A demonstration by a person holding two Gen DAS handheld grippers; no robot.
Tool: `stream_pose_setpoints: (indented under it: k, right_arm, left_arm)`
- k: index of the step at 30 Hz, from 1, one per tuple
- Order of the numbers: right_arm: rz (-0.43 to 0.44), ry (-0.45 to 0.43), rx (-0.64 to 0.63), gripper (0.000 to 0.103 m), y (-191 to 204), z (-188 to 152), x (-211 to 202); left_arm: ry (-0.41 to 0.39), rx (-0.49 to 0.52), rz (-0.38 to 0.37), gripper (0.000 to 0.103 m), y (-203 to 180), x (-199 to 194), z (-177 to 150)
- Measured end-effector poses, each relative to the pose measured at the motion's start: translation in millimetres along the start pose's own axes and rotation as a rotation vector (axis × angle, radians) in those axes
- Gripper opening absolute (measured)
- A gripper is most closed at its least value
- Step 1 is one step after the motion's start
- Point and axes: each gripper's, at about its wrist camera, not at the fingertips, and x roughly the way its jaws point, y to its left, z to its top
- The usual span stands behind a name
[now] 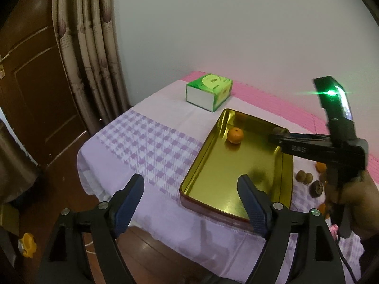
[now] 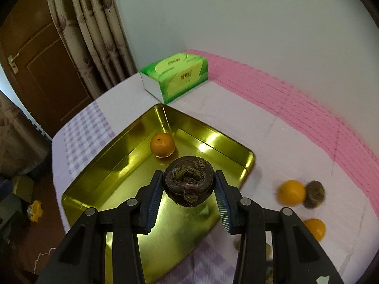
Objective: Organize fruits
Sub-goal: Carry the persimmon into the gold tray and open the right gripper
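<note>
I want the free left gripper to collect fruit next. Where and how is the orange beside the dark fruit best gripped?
Grip the orange across its round middle, coming from above. Put the pads front and back, probably: the dark fruit touches its right side, leaving no room for a finger there.

Both grippers are showing black frames with silver round screws and ribbed blue finger pads (image 2: 154, 203). The right gripper (image 1: 276, 137) is bearing white lettering and glowing green.

free: gold tray (image 2: 113, 172) floor mostly bare | obstacle: orange (image 2: 162, 144) near far corner | tissue box (image 2: 175, 77) beyond tray
</note>
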Motion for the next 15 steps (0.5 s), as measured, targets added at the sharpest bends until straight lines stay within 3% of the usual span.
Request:
stream_pose_setpoints:
  k: [15]
  right_arm:
    - [-0.027, 0.061, 0.007, 0.040, 7, 20, 49]
  left_arm:
    - [0.046, 0.000, 0.015, 0.087, 3, 13, 1]
